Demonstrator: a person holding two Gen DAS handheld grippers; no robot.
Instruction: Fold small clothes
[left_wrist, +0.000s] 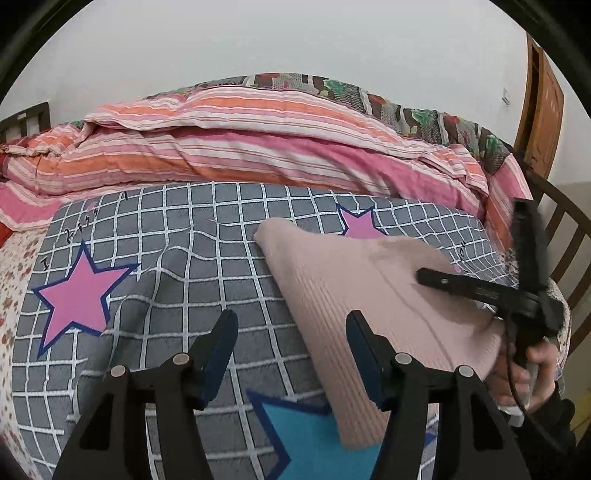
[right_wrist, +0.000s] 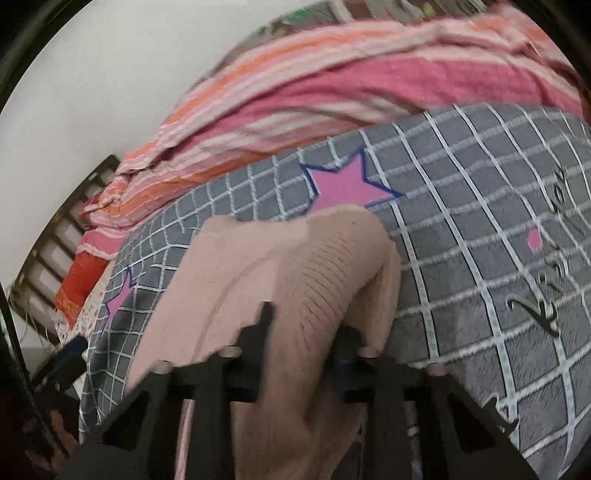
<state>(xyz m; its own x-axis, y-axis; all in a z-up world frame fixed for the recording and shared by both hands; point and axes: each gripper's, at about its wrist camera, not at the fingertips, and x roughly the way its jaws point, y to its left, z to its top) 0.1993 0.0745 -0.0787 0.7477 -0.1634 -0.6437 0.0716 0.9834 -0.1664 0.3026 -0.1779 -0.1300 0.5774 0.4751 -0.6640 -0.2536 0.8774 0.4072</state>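
A pale pink ribbed knit garment (left_wrist: 354, 291) lies on the grey checked blanket (left_wrist: 207, 229) with pink and blue stars. My left gripper (left_wrist: 291, 332) is open and empty, its right finger (left_wrist: 364, 350) over the garment's left edge. My right gripper (right_wrist: 306, 328) is shut on a fold of the garment (right_wrist: 295, 266), lifting it off the blanket; it also shows in the left wrist view (left_wrist: 524, 299) at the garment's right side, held by a hand (left_wrist: 532, 369). The right fingertips are buried in cloth.
A rolled pink and orange striped quilt (left_wrist: 236, 147) lies along the far side of the bed. A wooden headboard (right_wrist: 59, 229) is at the left. A wooden chair back (left_wrist: 565, 229) and a door (left_wrist: 543, 103) are at the right.
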